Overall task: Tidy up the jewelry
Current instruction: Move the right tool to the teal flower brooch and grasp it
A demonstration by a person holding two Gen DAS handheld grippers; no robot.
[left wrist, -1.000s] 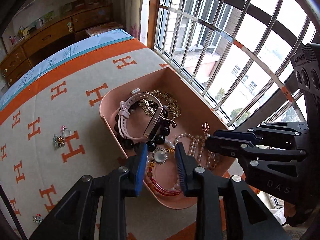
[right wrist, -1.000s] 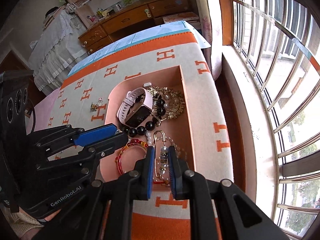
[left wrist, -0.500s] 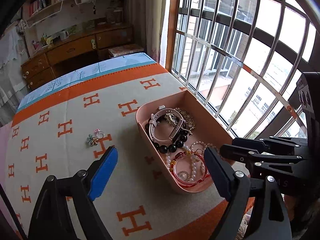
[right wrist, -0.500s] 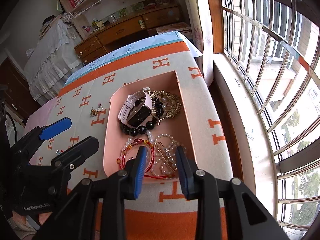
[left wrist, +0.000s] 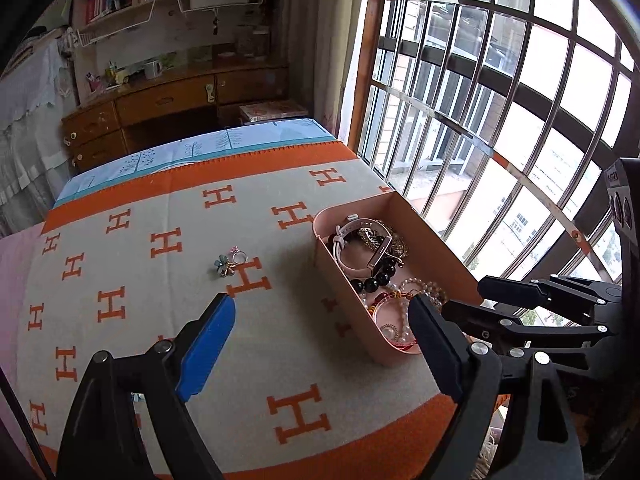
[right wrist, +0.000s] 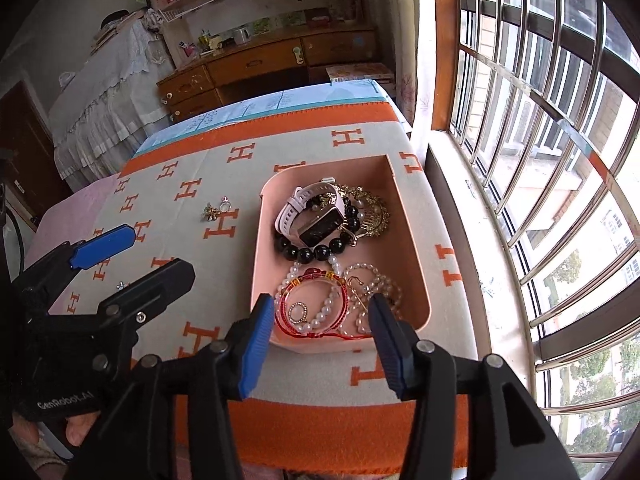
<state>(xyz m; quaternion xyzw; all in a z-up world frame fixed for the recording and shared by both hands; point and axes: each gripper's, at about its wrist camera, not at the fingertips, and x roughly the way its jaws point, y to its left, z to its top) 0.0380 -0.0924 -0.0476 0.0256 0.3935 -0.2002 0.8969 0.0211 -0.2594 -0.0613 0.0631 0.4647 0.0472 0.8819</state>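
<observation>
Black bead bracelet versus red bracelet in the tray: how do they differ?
The black bead bracelet has large glossy round beads; the red bracelet is thin cord with small gold accents. The black one lies mid-tray under the watch; the red one lies at the near end, over pearls. Both rest inside the pink tray.

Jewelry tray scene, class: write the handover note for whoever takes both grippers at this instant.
Left gripper: open, empty, above the blanket.
Right gripper: open, empty, at the near end of the pink tray.
In the tray: watch, black bead bracelet, red bracelet, pearl strands.
Left: flower brooch and ring lie on the blanket beside the tray.
</observation>
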